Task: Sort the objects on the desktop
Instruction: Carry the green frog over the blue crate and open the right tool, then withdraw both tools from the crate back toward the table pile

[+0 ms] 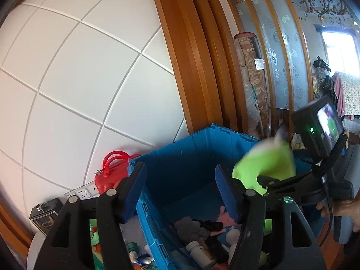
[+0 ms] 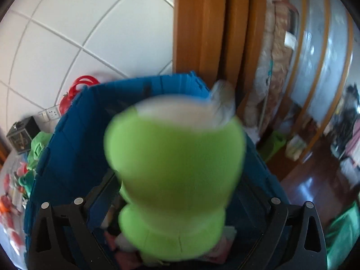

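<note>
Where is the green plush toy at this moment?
The green plush toy fills the middle of the right wrist view, over the open blue crate, between the right hand-held gripper's wide-open jaws; whether they touch it is unclear.

The left gripper (image 1: pixel 180 193) has black arms, silver round screws and ribbed blue pads (image 1: pixel 134 191). At right frame edge, the right gripper (image 1: pixel 265 181) carries a black camera (image 1: pixel 319 126) with lit screen, green light and black cable.

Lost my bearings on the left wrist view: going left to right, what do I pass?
Dark box → wall socket → red bag → blue crate → green plush toy → right hand-held gripper with its lit screen.
</note>
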